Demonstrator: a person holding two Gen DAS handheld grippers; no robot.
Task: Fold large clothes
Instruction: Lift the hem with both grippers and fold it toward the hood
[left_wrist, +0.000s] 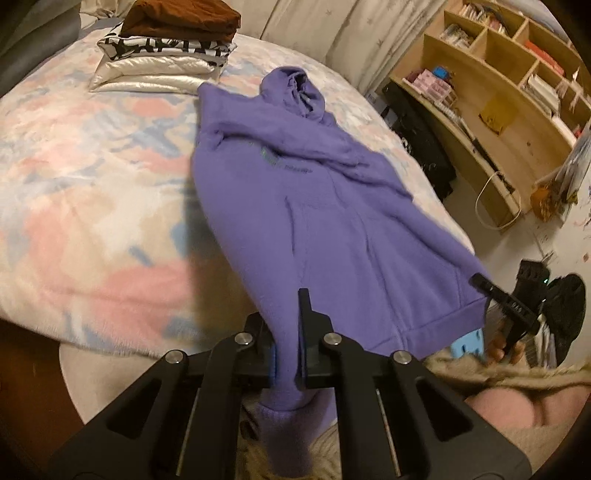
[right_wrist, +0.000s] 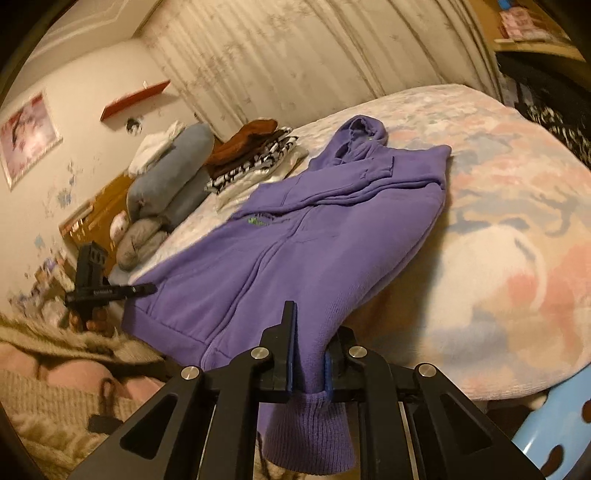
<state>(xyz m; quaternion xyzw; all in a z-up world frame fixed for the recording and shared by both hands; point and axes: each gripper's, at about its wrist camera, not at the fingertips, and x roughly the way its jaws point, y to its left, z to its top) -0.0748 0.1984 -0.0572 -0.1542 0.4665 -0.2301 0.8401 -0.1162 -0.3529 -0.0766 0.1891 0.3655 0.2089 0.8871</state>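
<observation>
**Two grippers pinch the hem of one purple hoodie over a bed**

Nearest the left wrist camera, the left gripper (left_wrist: 286, 332) has its jaws pressed almost together, pinching one corner of the ribbed hem of a purple hoodie (left_wrist: 295, 192). A short tail of hem hangs below the fingers, towards the camera. Nearest the right wrist camera, the right gripper (right_wrist: 314, 343) is likewise nearly closed, clamping the other hem corner, with the ribbed band drooping beneath it.

From both pairs of jaws the hoodie stretches away across the bed (left_wrist: 92, 177), which has a pastel pink, blue and white cover. The hem end is raised off the cover; the hood end lies flat at the far side. One sleeve is folded across the chest.

There is one hoodie and two grippers. Each gripper appears at the edge of the other's view, held in a hand.

Beyond the hood sits one stack of folded clothes (left_wrist: 166, 48), brown on top, black-and-white patterned in the middle, pale and shiny below. A wooden shelf unit (left_wrist: 509, 92) stands beside the bed.
</observation>
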